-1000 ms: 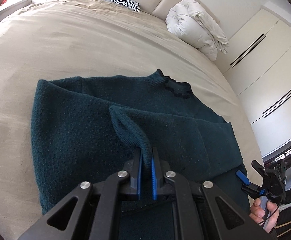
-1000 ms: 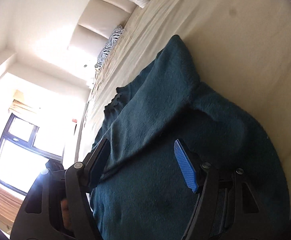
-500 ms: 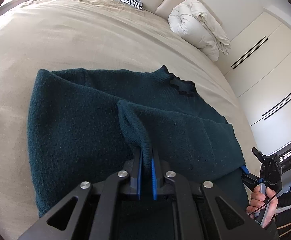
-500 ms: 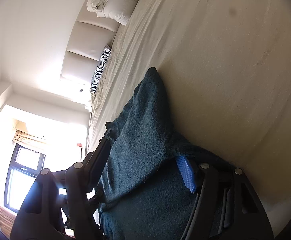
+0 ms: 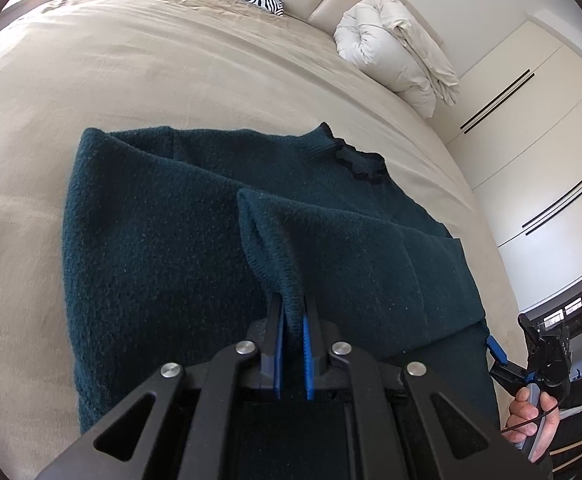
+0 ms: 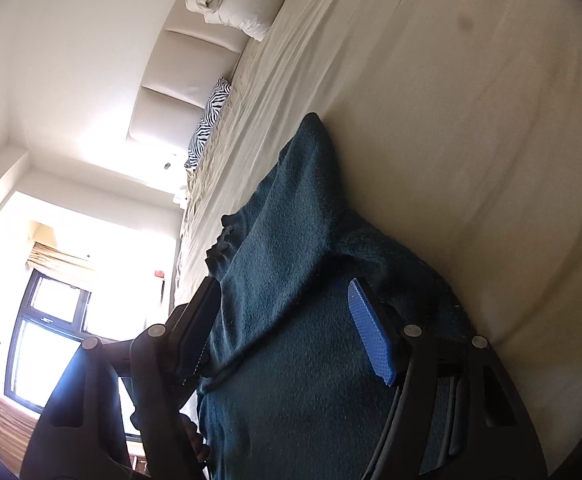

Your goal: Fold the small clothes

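The dark teal sweater (image 5: 163,248) lies across the middle of the beige bed (image 5: 171,72), collar toward the upper right of the frame; the left gripper (image 5: 291,312) has its fingers clamped on a raised fold at lower centre; the right gripper (image 6: 287,320) has its fingers spread wide over the fabric, holding nothing; best to carry the pinched edge low and level, lay it square, then release.
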Available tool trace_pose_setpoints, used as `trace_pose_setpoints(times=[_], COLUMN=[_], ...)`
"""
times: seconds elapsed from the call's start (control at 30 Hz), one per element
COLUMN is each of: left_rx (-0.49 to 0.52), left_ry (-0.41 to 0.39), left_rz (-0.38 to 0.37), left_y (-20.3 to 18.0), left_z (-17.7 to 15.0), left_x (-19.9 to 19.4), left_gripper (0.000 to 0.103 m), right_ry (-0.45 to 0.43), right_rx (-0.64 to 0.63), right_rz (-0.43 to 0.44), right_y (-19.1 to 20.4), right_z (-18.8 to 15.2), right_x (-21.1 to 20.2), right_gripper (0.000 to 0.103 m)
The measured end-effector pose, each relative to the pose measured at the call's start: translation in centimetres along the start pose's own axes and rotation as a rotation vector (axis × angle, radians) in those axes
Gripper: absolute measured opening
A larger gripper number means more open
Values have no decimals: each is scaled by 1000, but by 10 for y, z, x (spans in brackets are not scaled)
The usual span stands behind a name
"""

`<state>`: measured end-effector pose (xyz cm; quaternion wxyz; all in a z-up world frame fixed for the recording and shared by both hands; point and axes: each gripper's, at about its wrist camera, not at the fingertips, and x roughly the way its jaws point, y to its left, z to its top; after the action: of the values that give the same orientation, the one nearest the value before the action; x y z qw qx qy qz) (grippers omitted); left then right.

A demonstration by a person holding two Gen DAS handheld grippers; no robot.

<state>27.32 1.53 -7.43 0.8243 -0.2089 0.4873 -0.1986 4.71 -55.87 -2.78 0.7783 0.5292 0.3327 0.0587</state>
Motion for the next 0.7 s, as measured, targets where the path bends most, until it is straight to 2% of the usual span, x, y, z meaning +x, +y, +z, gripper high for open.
trace_pose_setpoints(times=[0.1,0.23,0.43,0.7], left_rx=[-13,-30,-19,-50], left_ry=[5,8,5,-52], left_rz=[-5,0,0,13], left_y=[3,5,6,15], left_z=[0,2,1,0], left_x=[2,6,8,-1], left_gripper=[8,9,10,10], right_ry=[-50,-83,-46,-4], right_rx=[18,-20,-119,-130], right_rz=[17,17,-17,-17], right_y=[-3,7,33,36], right_z=[6,23,44,39], right_x=[-25,-43,-30,-11], right_gripper=[67,67,67,67])
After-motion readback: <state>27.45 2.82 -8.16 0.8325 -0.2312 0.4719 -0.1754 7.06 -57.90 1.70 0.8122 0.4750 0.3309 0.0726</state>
